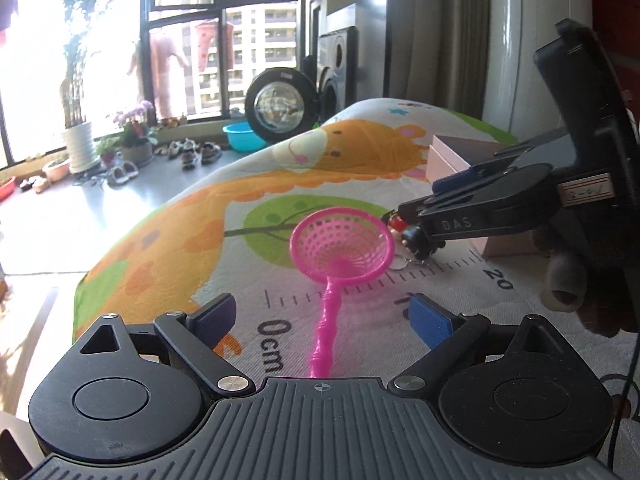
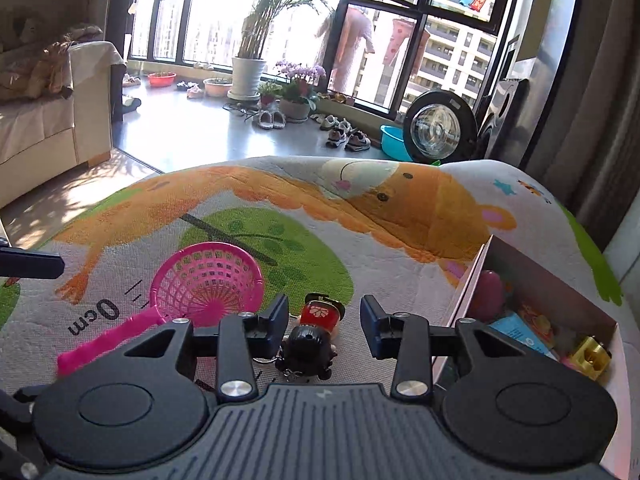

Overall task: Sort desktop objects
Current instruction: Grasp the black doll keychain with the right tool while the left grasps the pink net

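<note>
Here, right claw (image 2: 324, 326) agape astride doll keychain (image 2: 314, 338)

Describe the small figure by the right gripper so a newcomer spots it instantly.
On the giraffe-print mat, look just right of the pink plastic strainer and left of the pink box. The doll keychain lies between the right gripper's open fingers: black head, red body, metal ring.

Left claw (image 1: 322, 318) open, low over giraffe-print surface (image 1: 352, 152), pads either side of pink strainer (image 1: 340, 248) handle, not touching. Right claw (image 1: 412, 224) at strainer rim, over small doll keychain (image 1: 414, 238); grip state unclear. Pink box (image 1: 448, 160) behind.
</note>
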The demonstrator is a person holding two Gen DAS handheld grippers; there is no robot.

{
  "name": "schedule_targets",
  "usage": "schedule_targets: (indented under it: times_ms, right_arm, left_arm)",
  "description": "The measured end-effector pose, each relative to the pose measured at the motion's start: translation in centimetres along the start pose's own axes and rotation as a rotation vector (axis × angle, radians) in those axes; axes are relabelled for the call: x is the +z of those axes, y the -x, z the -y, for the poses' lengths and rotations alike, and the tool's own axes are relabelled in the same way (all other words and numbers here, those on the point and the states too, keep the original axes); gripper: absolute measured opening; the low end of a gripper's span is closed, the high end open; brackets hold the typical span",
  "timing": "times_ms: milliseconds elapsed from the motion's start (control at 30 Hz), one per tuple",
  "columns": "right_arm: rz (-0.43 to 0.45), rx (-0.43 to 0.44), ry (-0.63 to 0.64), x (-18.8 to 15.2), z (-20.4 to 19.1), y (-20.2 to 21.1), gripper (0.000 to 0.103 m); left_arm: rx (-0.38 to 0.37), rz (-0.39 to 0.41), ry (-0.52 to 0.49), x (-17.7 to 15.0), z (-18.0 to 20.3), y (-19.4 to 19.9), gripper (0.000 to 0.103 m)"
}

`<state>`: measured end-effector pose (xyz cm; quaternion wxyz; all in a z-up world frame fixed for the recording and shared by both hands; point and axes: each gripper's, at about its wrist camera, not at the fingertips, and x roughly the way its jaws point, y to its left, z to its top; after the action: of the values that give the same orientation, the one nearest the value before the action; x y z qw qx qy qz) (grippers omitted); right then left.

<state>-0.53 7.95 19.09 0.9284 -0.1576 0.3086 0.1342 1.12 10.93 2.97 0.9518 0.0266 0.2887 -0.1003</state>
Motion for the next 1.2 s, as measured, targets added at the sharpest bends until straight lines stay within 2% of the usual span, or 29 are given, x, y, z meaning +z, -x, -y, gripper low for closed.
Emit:
schedule_targets:
  times_ms: [100, 167, 233, 367, 500, 600, 633, 733, 833, 900, 933, 967, 1100, 1200]
  right_arm:
    - [-0.021, -0.009, 0.002, -0.3, 0.1, -1.8, 0.043]
    - [-0.063, 0.036, -0.014, -0.7, 0.1, -2.1, 0.042]
    - [-0.084, 0.058, -0.027, -1.4, 0.2, -1.6, 0.036]
    - [-0.059, 0.091, -0.045, -3.6, 1.0, 2.0, 0.036]
    - [-0.059, 0.117, -0.102, -7.0, 3.7, 6.9, 0.036]
    - [-0.053, 0.066, -0.146, -9.5, 5.8, 10.2, 0.035]
    - [-0.053, 0.051, -0.148, -10.3, 6.3, 11.1, 0.028]
    - [-0.059, 0.038, -0.159, -12.3, 7.3, 13.0, 0.028]
    - [-0.057, 0.018, -0.155, -14.1, 7.6, 13.6, 0.028]
    - [-0.034, 0.01, -0.161, -14.6, 7.8, 14.1, 0.034]
    - [-0.022, 0.009, -0.161, -14.6, 7.9, 14.0, 0.043]
    - [-0.011, 0.01, -0.16, -14.7, 8.0, 14.0, 0.05]
    - [-0.009, 0.058, -0.129, -14.5, 7.9, 12.7, 0.055]
    - [-0.027, 0.071, -0.119, -14.3, 7.9, 11.3, 0.055]
  left_arm:
    - [0.004, -0.012, 0.012, -0.1, -0.7, -0.2, 0.097]
    - [0.004, -0.022, 0.02, 0.0, -0.8, -0.6, 0.097]
    - [0.006, -0.031, 0.023, 0.1, -0.9, -0.7, 0.097]
    - [0.002, -0.034, 0.005, 0.5, -0.2, -1.0, 0.097]
    - [-0.009, -0.043, -0.016, 1.0, 0.6, -1.7, 0.099]
    - [-0.019, -0.058, -0.016, 1.7, 1.2, -3.1, 0.099]
    - [-0.02, -0.063, -0.017, 2.0, 1.4, -3.7, 0.099]
    - [-0.019, -0.089, -0.029, 3.1, 2.4, -5.9, 0.099]
    - [0.028, -0.12, -0.046, 4.1, 3.4, -8.3, 0.099]
    - [0.051, -0.14, -0.043, 4.5, 3.6, -9.5, 0.099]
    - [0.058, -0.148, -0.039, 4.6, 3.7, -9.9, 0.097]
    - [0.065, -0.156, -0.031, 4.7, 3.6, -10.2, 0.089]
    - [0.076, -0.165, -0.043, 4.6, 4.1, -10.0, 0.085]
    - [0.006, -0.165, -0.079, 4.5, 5.2, -8.6, 0.085]
